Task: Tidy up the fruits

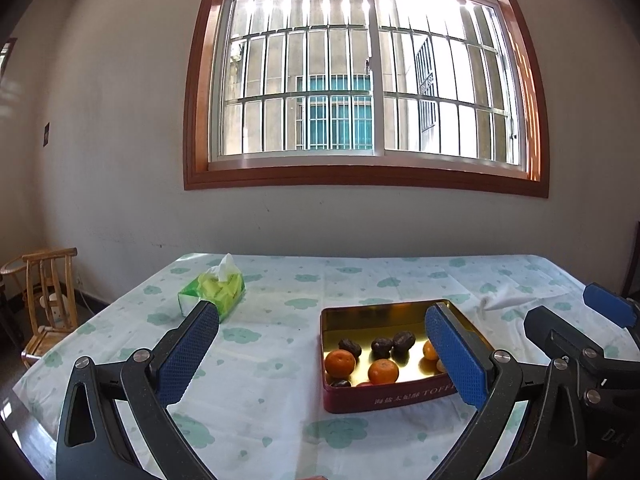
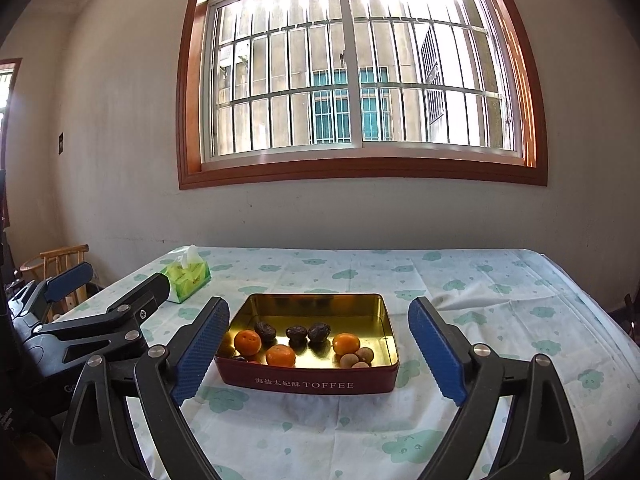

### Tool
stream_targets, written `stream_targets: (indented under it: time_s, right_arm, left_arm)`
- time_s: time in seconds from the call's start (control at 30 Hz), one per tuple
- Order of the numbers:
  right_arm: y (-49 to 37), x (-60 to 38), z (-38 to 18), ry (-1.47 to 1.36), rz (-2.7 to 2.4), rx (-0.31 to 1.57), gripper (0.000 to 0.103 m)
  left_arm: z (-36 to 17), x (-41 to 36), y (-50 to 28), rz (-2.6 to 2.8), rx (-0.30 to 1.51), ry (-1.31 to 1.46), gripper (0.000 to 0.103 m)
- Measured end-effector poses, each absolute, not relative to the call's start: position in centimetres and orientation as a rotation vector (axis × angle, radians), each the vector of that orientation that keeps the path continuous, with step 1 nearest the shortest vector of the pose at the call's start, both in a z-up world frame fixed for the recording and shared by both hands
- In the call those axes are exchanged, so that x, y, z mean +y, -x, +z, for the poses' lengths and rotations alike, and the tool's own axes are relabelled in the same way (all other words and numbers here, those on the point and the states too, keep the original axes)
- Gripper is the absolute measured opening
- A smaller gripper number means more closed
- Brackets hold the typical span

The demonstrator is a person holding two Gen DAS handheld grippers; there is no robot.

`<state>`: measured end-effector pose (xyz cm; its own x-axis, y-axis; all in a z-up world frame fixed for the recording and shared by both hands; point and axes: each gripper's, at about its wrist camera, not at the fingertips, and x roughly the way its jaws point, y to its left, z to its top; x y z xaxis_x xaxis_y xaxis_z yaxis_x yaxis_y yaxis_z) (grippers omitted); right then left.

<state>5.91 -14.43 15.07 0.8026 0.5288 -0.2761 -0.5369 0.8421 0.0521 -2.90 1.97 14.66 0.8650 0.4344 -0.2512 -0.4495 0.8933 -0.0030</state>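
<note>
A red toffee tin (image 2: pixel 308 382) with a gold inside stands on the table; it also shows in the left wrist view (image 1: pixel 384 398). In it lie three oranges (image 2: pixel 280 355), three dark wrinkled fruits (image 2: pixel 319 332) and a few small tan round fruits (image 2: pixel 364 355). My left gripper (image 1: pixel 320 354) is open and empty, above the table to the left of the tin, its right finger in front of the tin's right side. My right gripper (image 2: pixel 320 350) is open and empty, its fingers either side of the tin, short of it. The left gripper also shows in the right wrist view (image 2: pixel 116 284).
A green tissue box (image 1: pixel 212 290) stands at the table's far left. The table wears a pale cloth with green cloud prints (image 2: pixel 480 292). A wooden chair (image 1: pixel 50 300) stands left of the table. A wall with a barred window is behind.
</note>
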Motion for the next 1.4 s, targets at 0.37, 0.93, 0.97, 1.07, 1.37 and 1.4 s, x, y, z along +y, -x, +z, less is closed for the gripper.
stream_targets:
  time_s: [0.37,0.93,0.97,1.07,1.37,1.4]
  right_arm:
    - [-5.54,-14.14,15.42,0.038,0.573,0.276,0.091]
    - [-5.48,-14.06,15.39,0.039,0.573,0.276,0.092]
    - [-5.45,-14.01,15.41,0.040,0.574,0.278,0.092]
    - [-5.34,-13.89,15.42,0.042,0.575,0.280,0.092]
    - [-5.39,-13.78,15.25,0.045,0.578,0.293,0.093]
    - [-5.41,-13.78,15.22,0.045,0.578,0.294,0.093]
  left_arm:
    - [14.89,2.15,3.37,0.469,0.235,0.066,0.102]
    - [14.91,2.29,3.65,0.473,0.230,0.067,0.102]
    - [14.88,2.31,3.69,0.473,0.231,0.067,0.102]
    - [14.78,2.36,3.83,0.475,0.231,0.069,0.102]
    - [14.61,2.37,3.74,0.479,0.243,0.072,0.102]
    - [14.60,2.34,3.76,0.480,0.243,0.072,0.102]
